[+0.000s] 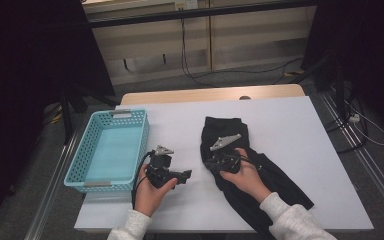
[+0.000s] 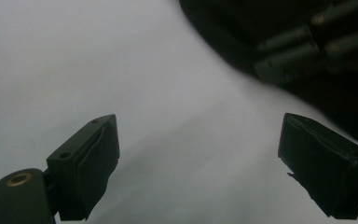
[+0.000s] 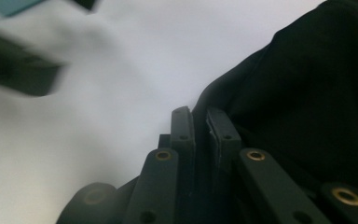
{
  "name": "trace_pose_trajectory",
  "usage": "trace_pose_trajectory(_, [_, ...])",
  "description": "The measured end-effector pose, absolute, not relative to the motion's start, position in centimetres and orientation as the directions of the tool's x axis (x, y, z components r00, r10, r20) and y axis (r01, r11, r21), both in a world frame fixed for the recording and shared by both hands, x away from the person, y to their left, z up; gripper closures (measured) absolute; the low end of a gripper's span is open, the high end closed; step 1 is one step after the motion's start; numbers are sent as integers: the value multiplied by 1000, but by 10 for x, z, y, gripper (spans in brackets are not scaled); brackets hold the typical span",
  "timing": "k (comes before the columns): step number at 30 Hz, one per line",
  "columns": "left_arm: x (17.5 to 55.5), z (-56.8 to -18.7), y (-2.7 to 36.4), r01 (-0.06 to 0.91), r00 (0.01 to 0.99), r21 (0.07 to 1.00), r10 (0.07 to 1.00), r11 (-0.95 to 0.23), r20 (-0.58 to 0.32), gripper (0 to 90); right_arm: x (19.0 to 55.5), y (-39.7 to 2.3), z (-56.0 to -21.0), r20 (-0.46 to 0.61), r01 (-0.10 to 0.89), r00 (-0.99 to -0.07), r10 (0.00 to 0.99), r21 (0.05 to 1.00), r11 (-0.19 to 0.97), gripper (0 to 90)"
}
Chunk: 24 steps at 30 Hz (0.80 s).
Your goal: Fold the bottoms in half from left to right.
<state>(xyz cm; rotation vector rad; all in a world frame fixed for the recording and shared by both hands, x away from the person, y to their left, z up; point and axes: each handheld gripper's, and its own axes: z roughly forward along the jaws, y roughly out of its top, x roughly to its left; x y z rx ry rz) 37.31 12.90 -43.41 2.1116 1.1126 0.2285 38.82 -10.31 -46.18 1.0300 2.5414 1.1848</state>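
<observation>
A black garment lies spread on the white table, right of the middle. My right gripper lies at the garment's left edge, its jaws pressed together on a fold of the black cloth. The right gripper view shows the two pads of that gripper almost touching, with dark cloth between and behind them. My left gripper is held just above the bare table, left of the garment, pointing right toward it. Its jaws stand wide open with nothing between them, and the garment lies beyond.
A light blue perforated basket stands at the table's left edge, close to my left hand. The table's right and far parts are bare white. Cables run over the floor behind the table and at its right.
</observation>
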Motion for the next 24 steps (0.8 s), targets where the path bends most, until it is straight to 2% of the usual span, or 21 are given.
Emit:
trace_pose_trajectory(1, [374, -434, 129, 650, 605, 671, 776, -355, -175, 122, 386, -100, -462, 150, 519, -762, 631, 723, 456, 807])
trace_pose_trajectory(4, [374, -434, 129, 650, 600, 675, 781, -349, -174, 118, 381, -91, -460, 142, 501, -782, 606, 721, 479, 645])
trace_pose_trajectory(5, [375, -434, 129, 649, 601, 675, 780, -351, -173, 115, 381, -93, -457, 131, 502, -775, 618, 721, 477, 627])
trace_pose_trajectory(6, [375, -433, 128, 650, 603, 674, 778, -351, -177, 114, 381, -96, -454, 126, 502, -768, 628, 728, 468, 600])
trace_pose_trajectory(8, [376, -433, 128, 648, 603, 678, 778, -347, -178, 113, 384, -108, -447, 162, 522, -745, 647, 745, 415, 482])
trace_pose_trajectory(10, [377, -432, 128, 644, 602, 685, 778, -341, -180, 111, 385, -118, -439, 167, 529, -728, 666, 754, 389, 416])
trace_pose_trajectory(16, [383, -432, 128, 650, 595, 684, 782, -332, -186, 100, 384, -154, -424, 153, 538, -654, 741, 783, 313, 336])
trace_pose_trajectory(24, [395, -430, 123, 648, 595, 689, 781, -325, -191, 100, 379, -192, -427, 116, 565, -574, 810, 773, 290, 322])
